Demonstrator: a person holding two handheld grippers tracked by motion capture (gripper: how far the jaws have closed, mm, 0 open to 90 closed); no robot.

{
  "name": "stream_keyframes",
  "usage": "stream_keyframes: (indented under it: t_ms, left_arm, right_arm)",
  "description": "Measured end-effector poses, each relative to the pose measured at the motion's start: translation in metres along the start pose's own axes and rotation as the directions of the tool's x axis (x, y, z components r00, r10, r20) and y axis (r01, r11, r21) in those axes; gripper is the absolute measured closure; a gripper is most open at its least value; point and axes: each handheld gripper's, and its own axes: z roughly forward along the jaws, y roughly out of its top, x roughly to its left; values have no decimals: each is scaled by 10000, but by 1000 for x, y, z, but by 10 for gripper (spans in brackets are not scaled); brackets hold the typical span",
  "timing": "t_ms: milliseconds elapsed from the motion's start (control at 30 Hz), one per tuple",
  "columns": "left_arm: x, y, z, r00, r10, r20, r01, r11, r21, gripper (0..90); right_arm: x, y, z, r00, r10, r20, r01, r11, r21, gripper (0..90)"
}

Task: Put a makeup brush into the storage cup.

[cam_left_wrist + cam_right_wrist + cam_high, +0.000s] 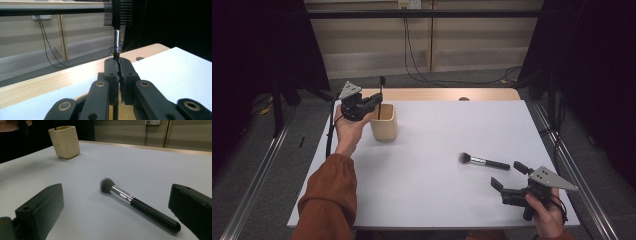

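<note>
Between the right gripper's (117, 212) spread fingers (40, 206) lies a makeup brush (140, 203).

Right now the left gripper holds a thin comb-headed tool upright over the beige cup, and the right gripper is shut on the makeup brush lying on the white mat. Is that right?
Not quite. The right gripper is open, not shut on the makeup brush: the right gripper view shows the brush lying free on the white mat between the spread jaws. The rest holds: the left gripper holds the comb-headed tool upright over the beige cup.
</note>
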Motion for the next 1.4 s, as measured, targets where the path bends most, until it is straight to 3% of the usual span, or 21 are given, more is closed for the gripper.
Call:
stream_keyframes:
  t_ms: [633, 1200, 1400]
  left_arm:
    - [0, -23, 6, 9999, -115, -3, 115, 9990, 435, 859]
    - [-2, -32, 12, 9997, -244, -15, 244, 9911, 1312, 847]
    - [-1, -30, 8, 9995, -279, -124, 293, 9912, 1293, 742]
  right_arm:
    - [0, 0, 1, 10000, -51, -4, 51, 10000, 3, 0]
    - [0, 0, 1, 10000, -53, -17, 53, 10000, 51, 0]
    - [0, 0, 1, 10000, -79, -39, 79, 10000, 51, 0]
